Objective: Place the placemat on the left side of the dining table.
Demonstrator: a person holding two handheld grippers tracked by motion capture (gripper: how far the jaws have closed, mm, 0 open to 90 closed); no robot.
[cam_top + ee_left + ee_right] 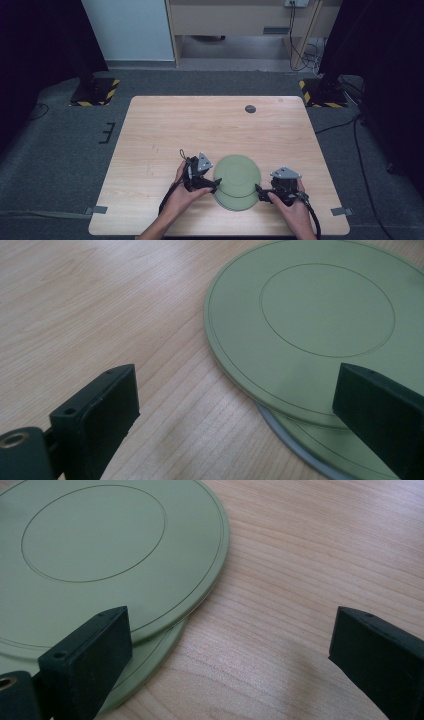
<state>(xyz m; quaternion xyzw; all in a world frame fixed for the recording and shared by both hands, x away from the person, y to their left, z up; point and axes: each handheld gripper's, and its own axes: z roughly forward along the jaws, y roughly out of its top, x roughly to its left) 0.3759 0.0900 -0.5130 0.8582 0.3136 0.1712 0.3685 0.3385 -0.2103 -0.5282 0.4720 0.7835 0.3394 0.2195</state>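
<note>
Low in the middle of the high view, 2 green plates (237,181) lie stacked and offset on the table (165,125). Left gripper (214,184) and right gripper (261,192) flank them, jaws released (nothing held). Plates look stiff, light and slick; take the overhanging rim.

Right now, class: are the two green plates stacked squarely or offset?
Offset. The upper plate lies flat on the lower plate, shifted away from the person, so a crescent of the lower plate's rim shows at the near side.
</note>
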